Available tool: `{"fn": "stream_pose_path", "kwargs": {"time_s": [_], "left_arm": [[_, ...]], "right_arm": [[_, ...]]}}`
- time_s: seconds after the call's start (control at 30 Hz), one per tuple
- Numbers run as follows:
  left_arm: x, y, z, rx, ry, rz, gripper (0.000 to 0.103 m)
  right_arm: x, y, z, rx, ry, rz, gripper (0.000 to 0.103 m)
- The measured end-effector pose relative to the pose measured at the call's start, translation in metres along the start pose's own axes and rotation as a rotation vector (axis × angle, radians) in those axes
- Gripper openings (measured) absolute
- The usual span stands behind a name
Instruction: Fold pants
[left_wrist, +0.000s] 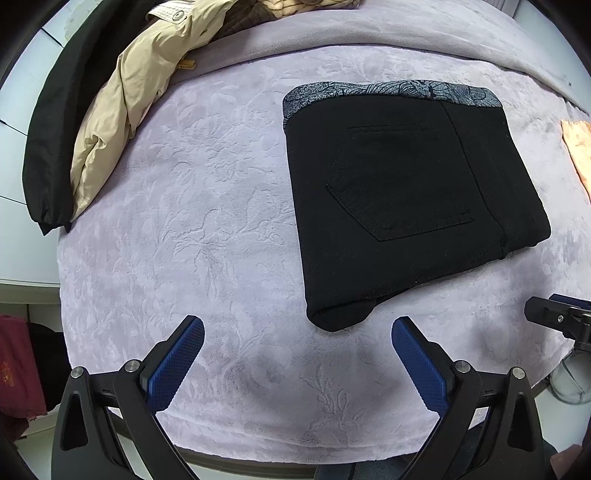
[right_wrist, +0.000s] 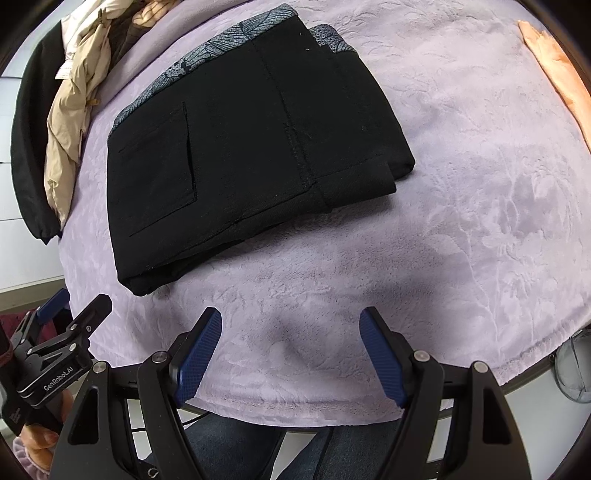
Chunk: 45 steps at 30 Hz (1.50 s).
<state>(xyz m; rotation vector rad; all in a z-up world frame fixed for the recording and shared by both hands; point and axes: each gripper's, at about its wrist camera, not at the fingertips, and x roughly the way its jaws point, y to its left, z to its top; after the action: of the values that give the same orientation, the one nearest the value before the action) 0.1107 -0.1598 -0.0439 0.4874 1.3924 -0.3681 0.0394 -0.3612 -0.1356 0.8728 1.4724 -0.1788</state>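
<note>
**Folded pants on blanket, both grippers clear**

Black pants (left_wrist: 406, 199) lie folded into a compact rectangle on the lavender blanket (left_wrist: 192, 229), patterned grey waistband (left_wrist: 388, 90) toward the far edge, back pocket facing up. Left gripper (left_wrist: 297, 332) hovers at the near edge, fingers spread apart, holding nothing. Right gripper (right_wrist: 291, 325) likewise spread wide and unloaded, just short of the pants' near fold. Beige jacket (left_wrist: 122, 110) bunched at the far left corner. Orange cloth (right_wrist: 557, 70) at the right edge.
</note>
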Motion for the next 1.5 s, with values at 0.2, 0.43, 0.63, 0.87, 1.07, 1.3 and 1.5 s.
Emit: {"fn": "stream_pose_path", "kwargs": {"time_s": [0.2, 0.43, 0.63, 0.87, 1.07, 1.3, 1.5], "left_arm": [[-0.005, 0.004, 0.014, 0.002, -0.034, -0.019, 0.102], [-0.003, 0.016, 0.048, -0.066, -0.067, -0.041, 0.102], [0.022, 0.0, 0.076, -0.089, -0.072, -0.065, 0.102], [0.058, -0.009, 0.065, -0.112, 0.01, -0.081, 0.102], [0.057, -0.004, 0.064, -0.13, 0.019, -0.078, 0.102], [0.055, 0.007, 0.062, -0.146, 0.015, -0.094, 0.102], [0.059, 0.048, 0.076, -0.19, -0.017, -0.35, 0.102]], "right_arm": [[-0.011, -0.012, 0.016, 0.024, -0.054, 0.005, 0.08], [-0.033, -0.014, 0.055, -0.058, -0.143, 0.023, 0.064], [-0.019, 0.002, 0.092, -0.168, -0.123, 0.07, 0.034], [-0.01, -0.024, 0.094, -0.132, -0.112, 0.089, 0.043], [-0.023, -0.054, 0.092, -0.075, -0.124, 0.113, 0.072], [-0.019, -0.067, 0.101, -0.097, -0.115, 0.153, 0.079], [-0.01, -0.068, 0.112, -0.143, -0.096, 0.302, 0.086]]}}
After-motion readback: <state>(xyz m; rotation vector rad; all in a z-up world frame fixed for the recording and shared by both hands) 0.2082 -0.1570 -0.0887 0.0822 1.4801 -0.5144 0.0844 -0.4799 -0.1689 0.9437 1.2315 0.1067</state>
